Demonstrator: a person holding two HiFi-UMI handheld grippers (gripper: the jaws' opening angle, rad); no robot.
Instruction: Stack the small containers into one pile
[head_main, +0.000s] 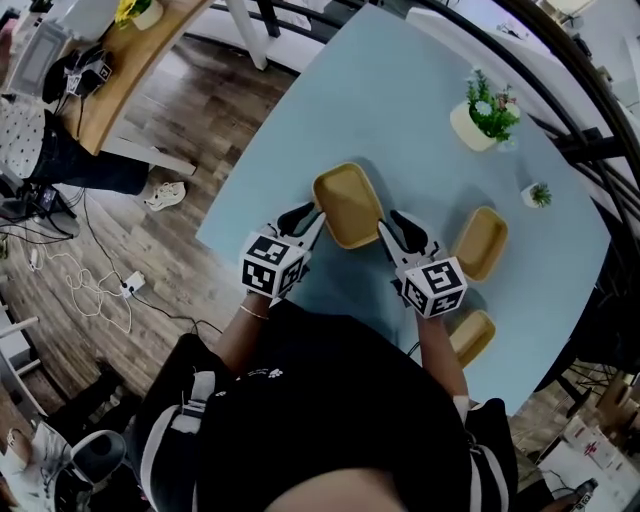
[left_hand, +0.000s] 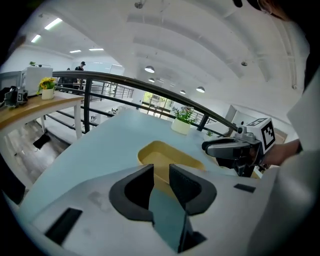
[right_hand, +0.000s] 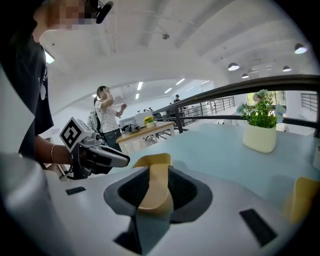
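Open tabletop (head_main: 380, 110) beyond tray (head_main: 347, 205) (planter (head_main: 478, 118) right)

Open-plan office or lab floor. White ceiling with recessed downlights (left_hand: 149, 69) and strip lights (left_hand: 52, 23), and a long black railing (left_hand: 150, 85) running past the work area. The wooden desk (head_main: 125, 70) is loaded with gear, with loose cables (head_main: 90, 290) trailing over the wood-plank floor (head_main: 200, 130) — a bench-style setup. Potted plants (head_main: 485, 115) sit on a light-blue table (head_main: 420, 110); a person (right_hand: 107, 117) stands near the desk.
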